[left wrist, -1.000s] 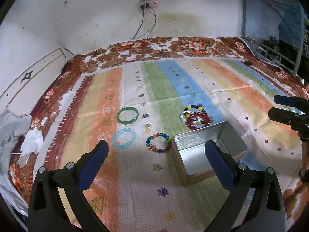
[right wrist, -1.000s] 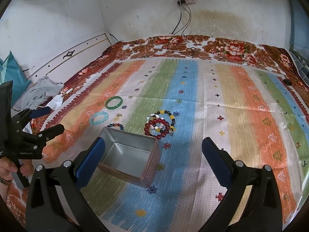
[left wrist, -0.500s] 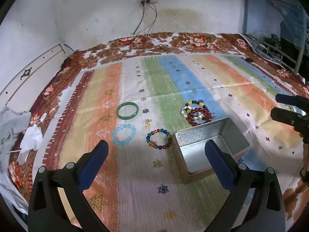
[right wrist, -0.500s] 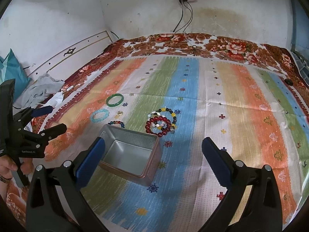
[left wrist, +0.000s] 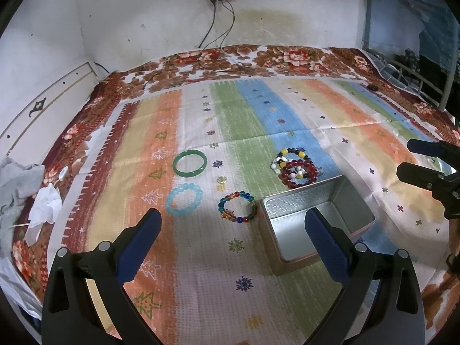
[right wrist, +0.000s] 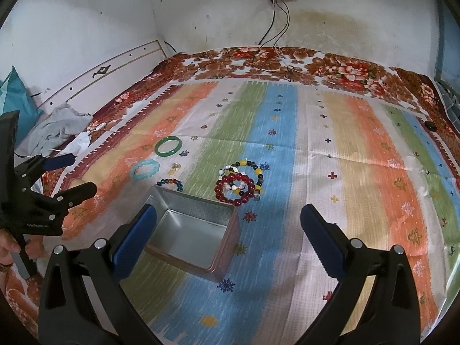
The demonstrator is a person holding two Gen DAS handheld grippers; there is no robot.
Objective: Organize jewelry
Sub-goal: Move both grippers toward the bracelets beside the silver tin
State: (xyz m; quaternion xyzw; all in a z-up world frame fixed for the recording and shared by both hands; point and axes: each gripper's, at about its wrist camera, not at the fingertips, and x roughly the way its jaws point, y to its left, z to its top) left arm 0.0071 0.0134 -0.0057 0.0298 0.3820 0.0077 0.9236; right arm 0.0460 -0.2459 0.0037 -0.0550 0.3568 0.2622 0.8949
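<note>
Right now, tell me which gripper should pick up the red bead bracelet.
Probably the right gripper. In its view the red bead bracelet lies almost straight ahead beyond the tin box. From the left gripper, it sits off to the right, behind the tin.

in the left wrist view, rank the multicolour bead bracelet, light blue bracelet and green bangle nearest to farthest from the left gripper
1. Multicolour bead bracelet: just ahead of the open left gripper, beside the tin box.
2. Light blue bracelet: ahead, to the left.
3. Green bangle: farthest, beyond the light blue one.
</note>
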